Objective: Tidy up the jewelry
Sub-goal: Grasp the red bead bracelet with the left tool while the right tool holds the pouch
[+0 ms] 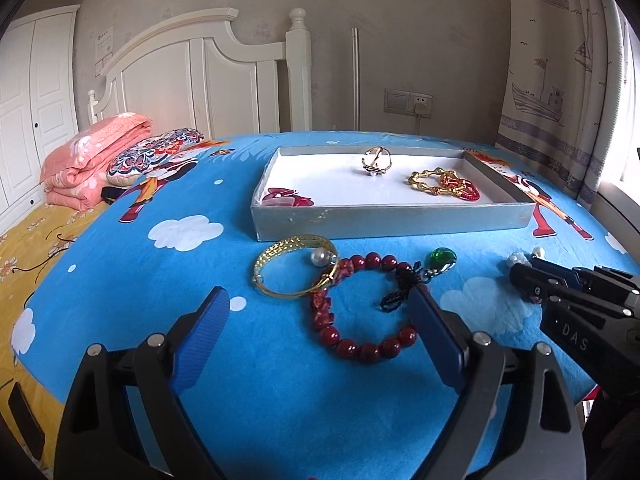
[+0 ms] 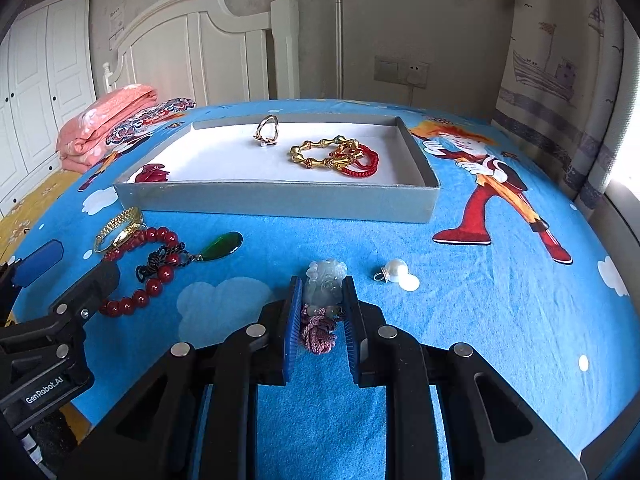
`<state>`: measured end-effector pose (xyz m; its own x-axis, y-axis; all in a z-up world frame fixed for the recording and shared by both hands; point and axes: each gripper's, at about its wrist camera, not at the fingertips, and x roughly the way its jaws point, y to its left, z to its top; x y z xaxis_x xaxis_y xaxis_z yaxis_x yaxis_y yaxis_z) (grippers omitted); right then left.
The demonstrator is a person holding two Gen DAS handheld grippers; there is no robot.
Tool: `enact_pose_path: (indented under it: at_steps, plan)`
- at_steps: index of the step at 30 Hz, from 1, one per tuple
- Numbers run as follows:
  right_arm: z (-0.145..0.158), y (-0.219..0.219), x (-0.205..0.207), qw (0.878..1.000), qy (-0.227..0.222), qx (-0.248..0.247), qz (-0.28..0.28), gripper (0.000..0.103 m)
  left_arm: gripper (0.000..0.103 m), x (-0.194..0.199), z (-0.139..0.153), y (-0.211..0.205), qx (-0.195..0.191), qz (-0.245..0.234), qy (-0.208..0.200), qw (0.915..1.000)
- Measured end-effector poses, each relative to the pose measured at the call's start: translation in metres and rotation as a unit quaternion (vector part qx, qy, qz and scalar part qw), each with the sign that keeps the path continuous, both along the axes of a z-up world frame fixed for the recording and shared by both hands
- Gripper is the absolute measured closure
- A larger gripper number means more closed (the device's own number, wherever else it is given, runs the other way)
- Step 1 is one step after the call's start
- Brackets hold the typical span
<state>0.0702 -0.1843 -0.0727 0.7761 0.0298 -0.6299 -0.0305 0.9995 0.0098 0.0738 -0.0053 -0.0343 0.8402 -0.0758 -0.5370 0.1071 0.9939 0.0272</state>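
Jewelry pickup is under way: the right hand-held gripper (image 2: pixel 319 312) pinches the jade pendant (image 2: pixel 326 282) at the frame's lower centre. Next it likely needs lifting into the tray (image 2: pixel 276 200). The left hand-held gripper (image 1: pixel 320 316), spread wide, frames the red bead bracelet (image 1: pixel 360 304).

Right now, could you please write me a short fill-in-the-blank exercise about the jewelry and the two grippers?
1. The right gripper has its fingers closed around a pale ____ pendant.
2. The left gripper hovers open over the ____ bead bracelet.
3. The gold bamboo-link bracelet lies inside the grey ____.
4. The gold bangle lies ____ the tray, on the blue bedspread.

Missing words: jade; red; tray; outside
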Motion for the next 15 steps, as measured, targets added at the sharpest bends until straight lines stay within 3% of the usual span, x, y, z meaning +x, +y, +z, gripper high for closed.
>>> enact_pose_path:
  at_steps: [7, 11, 15]
  plan:
    - [-0.001, -0.011, -0.01, 1.0, -0.013, 0.005, -0.002, 0.084, 0.026, 0.007, 0.001, -0.023, 0.005, -0.029, 0.001, 0.9996]
    - [-0.001, -0.019, -0.013, 1.0, -0.022, 0.011, -0.006, 0.084, 0.037, 0.015, 0.002, -0.033, 0.003, -0.037, 0.011, 0.9992]
    - [0.001, -0.025, -0.018, 0.999, -0.032, 0.014, -0.008, 0.084, 0.04, 0.021, -0.002, -0.041, 0.007, -0.041, 0.022, 0.9989]
